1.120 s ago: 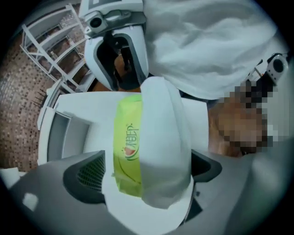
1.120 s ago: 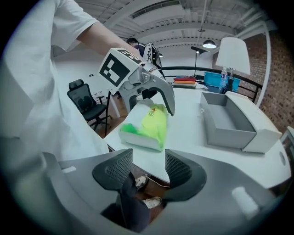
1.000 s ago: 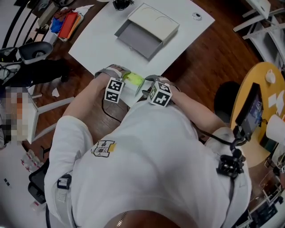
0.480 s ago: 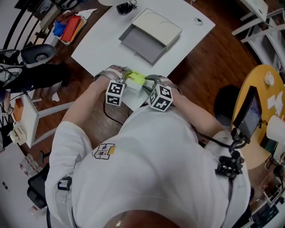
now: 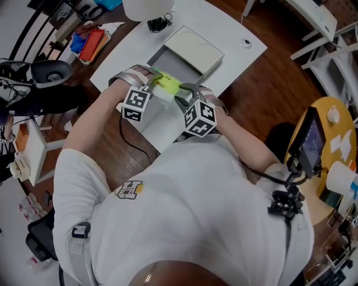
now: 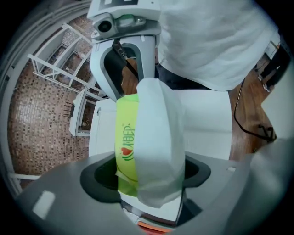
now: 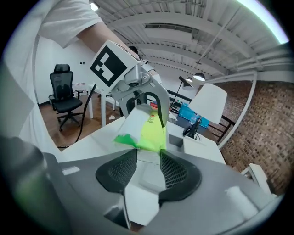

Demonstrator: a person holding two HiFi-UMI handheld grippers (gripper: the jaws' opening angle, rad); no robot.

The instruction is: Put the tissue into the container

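A green-and-white tissue pack [image 5: 166, 86] hangs in the air between my two grippers, over the near edge of the container. The container [image 5: 193, 49] is a grey open tray with a cream lid part, on the white table. My left gripper [image 5: 152, 80] is shut on the pack's [image 6: 147, 142] left end, its jaws having just closed in on it. From the opposite side my right gripper [image 5: 182, 96] is shut on the pack's [image 7: 146, 129] other end, jaws also just closed further. Each gripper view shows the other gripper facing it: the right gripper [image 6: 123, 50], the left gripper [image 7: 138, 89].
The white table [image 5: 120, 53] ends close to the person's body. A lamp shade [image 5: 146, 6] and a black item [image 5: 155, 24] stand behind the container. Red and blue things [image 5: 88, 40] lie far left, a small round object [image 5: 245, 42] far right. A yellow round table [image 5: 327, 139] stands at right.
Both grippers have risen with the tissue pack and carried it away from the table's near edge toward the container; it now overlaps the grey tray.
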